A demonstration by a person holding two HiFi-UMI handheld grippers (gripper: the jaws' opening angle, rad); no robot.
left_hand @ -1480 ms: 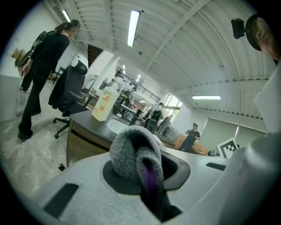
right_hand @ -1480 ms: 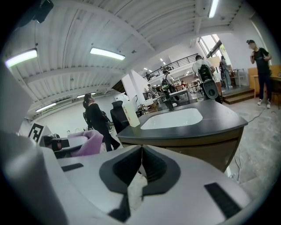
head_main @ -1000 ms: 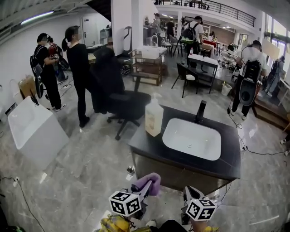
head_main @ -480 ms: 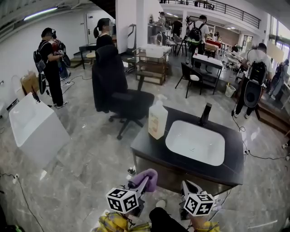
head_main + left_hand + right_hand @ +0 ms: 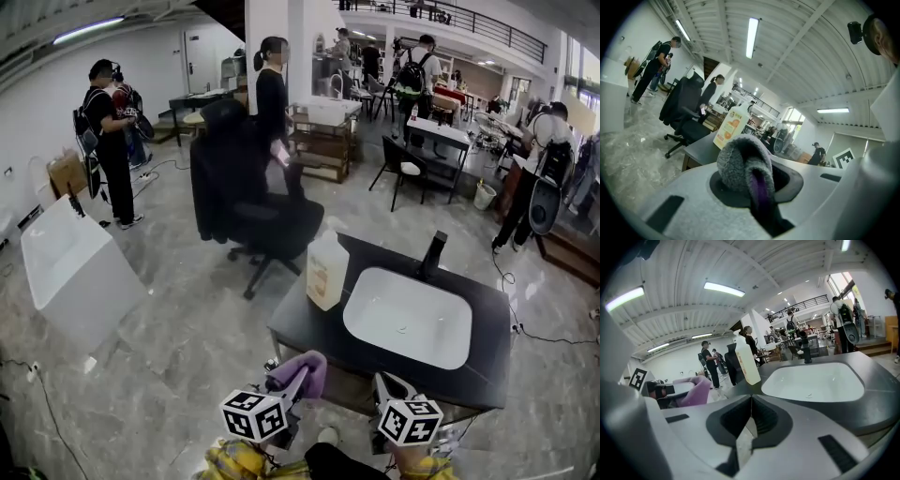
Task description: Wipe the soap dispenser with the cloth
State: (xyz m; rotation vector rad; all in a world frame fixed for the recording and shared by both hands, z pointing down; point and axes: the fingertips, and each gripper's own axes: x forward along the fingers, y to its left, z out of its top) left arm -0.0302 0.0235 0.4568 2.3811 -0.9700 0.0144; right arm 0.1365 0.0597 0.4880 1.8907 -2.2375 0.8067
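While hovering low, side by side, short of the black counter (image 5: 302, 326), clamps purple-grey cloth (image 5: 302, 368) in left gripper (image 5: 302, 382), holds right gripper (image 5: 384, 384) shut and empty, tilts both slightly downward; leaves soap dispenser (image 5: 327, 269) upright at counter's left end beside white sink (image 5: 407, 319), untouched

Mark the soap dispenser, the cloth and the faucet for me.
soap dispenser (image 5: 327, 272), head view, on the middle of the bottle body.
cloth (image 5: 736, 161), left gripper view, on the grey bunched fold.
faucet (image 5: 432, 253), head view, on the black upright stem behind the basin.
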